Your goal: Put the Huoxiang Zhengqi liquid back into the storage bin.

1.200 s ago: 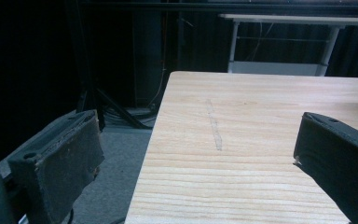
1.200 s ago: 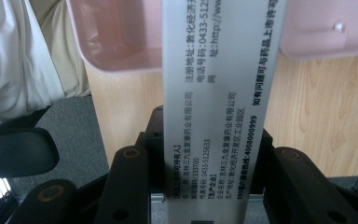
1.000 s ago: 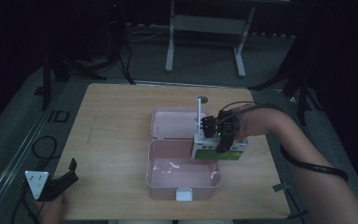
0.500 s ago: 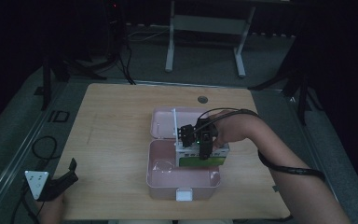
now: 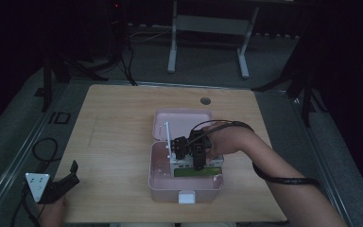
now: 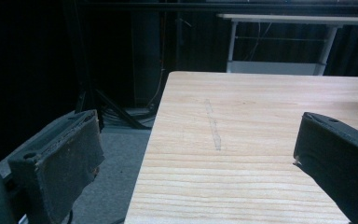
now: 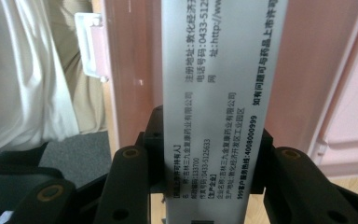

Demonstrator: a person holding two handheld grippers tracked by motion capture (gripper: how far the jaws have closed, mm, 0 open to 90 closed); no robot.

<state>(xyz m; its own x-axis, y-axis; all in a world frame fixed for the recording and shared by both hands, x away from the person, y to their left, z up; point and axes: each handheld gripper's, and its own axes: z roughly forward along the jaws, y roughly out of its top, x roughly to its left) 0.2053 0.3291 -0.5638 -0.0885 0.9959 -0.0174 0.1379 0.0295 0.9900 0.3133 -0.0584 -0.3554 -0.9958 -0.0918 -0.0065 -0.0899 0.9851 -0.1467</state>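
Having travelled from the lid's 3 o'clock side, the medicine box (image 5: 196, 166) now hangs over the pink case (image 5: 163, 187), pinched by the right gripper (image 5: 194, 156), jaws narrow; placement looks close. Its print is partly cut off. At the bench (image 5: 118, 142) corner, 8 o'clock, the left gripper (image 5: 61, 185) gapes wide, empty.

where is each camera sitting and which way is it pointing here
High view: above the person's edge of the table, looking forward and down at the pink box; shows both forearms, the left gripper and the right gripper.
Left gripper view: on the left gripper, looking across the bare table; its jaws stand wide apart.
Right gripper view: on the right gripper, looking along a printed white carton clamped between its jaws.
Shared: the pink box appears in the high and right gripper views.
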